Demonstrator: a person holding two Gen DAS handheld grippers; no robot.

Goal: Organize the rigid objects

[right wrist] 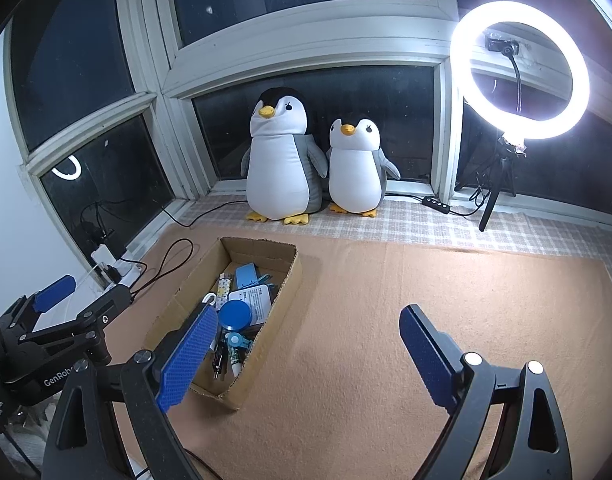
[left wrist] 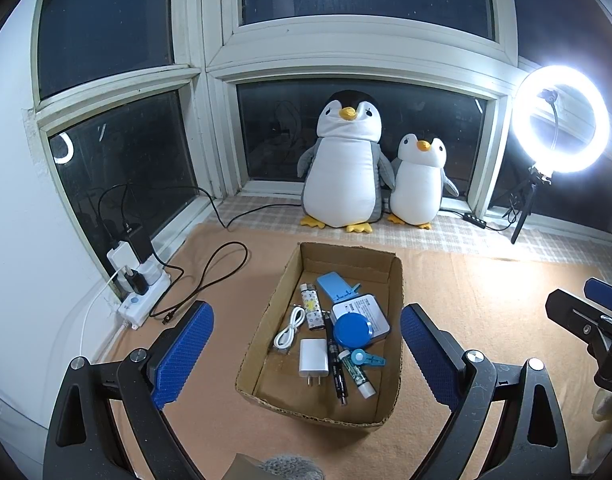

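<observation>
Both the left gripper (left wrist: 306,344) and right gripper (right wrist: 308,354) hang spread apart, empty; the cardboard box (left wrist: 266,320) is crowded, the blue lid (left wrist: 352,330) overlapping its neighbours. A wide jaw reaching in could nudge the thin near wall or snag the white cable (left wrist: 289,327).

Only legible txt: "GenRob", cut off, on left gripper (right wrist: 58,308) body; box items' print unreadable.

The open brown corrugated cardboard box (left wrist: 394,280) looks matt and rough-edged, sitting on a fuzzy peach felt-like cloth mat (right wrist: 426,320); blue gripper pads (left wrist: 186,352) are textured plastic.
</observation>
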